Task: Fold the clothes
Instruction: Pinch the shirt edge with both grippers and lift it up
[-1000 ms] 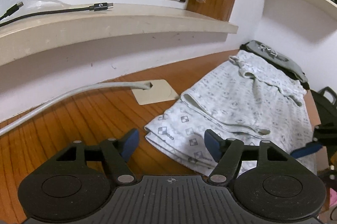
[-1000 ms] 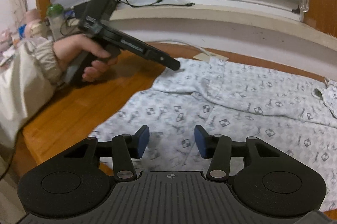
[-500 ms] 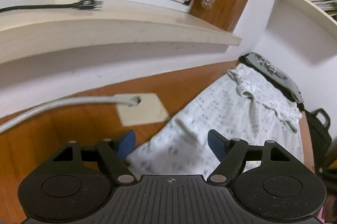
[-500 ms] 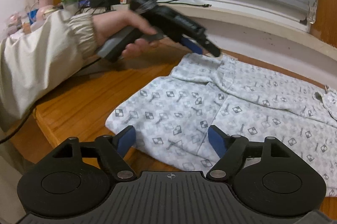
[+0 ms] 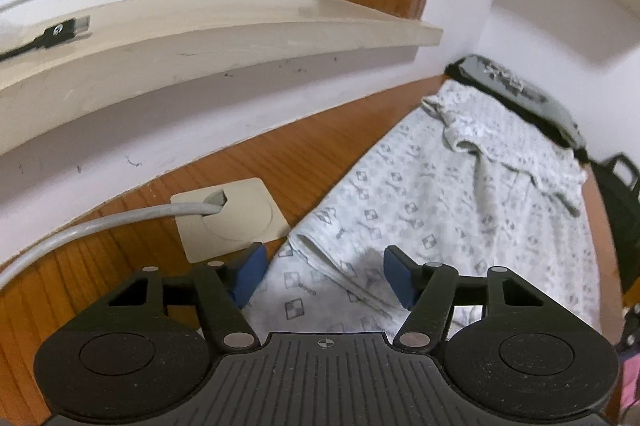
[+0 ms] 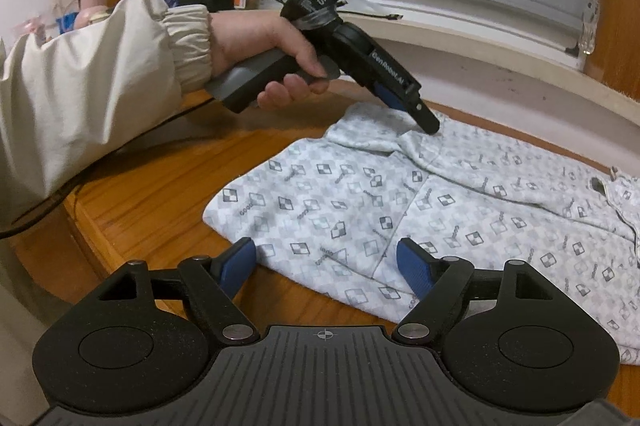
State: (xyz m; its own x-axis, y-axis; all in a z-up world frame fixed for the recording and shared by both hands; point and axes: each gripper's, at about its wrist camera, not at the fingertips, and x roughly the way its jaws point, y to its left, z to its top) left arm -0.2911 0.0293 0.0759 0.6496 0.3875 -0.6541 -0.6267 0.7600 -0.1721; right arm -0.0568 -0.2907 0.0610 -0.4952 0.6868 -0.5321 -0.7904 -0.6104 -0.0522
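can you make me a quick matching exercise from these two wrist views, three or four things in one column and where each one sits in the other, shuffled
Things:
1. patterned garment
2. grey cable
3. black plug
4. dark grey garment

Places:
A. lying on the windowsill
B. at the far end of the table, against the wall
C. spread flat on the wooden table
D. running into the beige plate set in the table

Pairs: 1-C, 2-D, 3-A, 4-B
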